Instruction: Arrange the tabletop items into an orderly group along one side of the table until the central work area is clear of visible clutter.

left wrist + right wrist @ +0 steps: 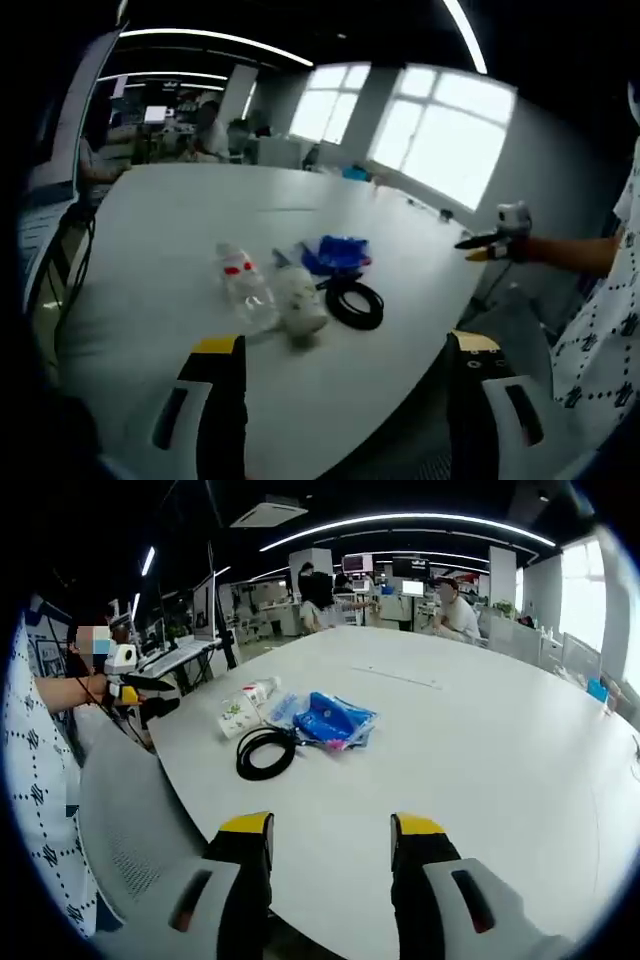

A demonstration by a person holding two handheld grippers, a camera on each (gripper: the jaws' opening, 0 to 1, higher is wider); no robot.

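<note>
Both tools (pixel 342 350) (pixel 331 825) released, empty. Cable (pixel 265 751) floppy: grab coil rim. Bottle (pixel 243 280) light, slippery: grip mid-body. Blue bag (pixel 335 720) limp.

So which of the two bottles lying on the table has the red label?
The clear plastic bottle, see-through with a red band. The bottle beside it is opaque white, lying next to the black cable coil.

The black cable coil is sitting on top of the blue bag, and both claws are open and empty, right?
Not quite. The black cable coil lies flat on the table beside the blue bag, not on top of it; the right gripper view shows this. The left claw and right claw are open and empty.
</note>
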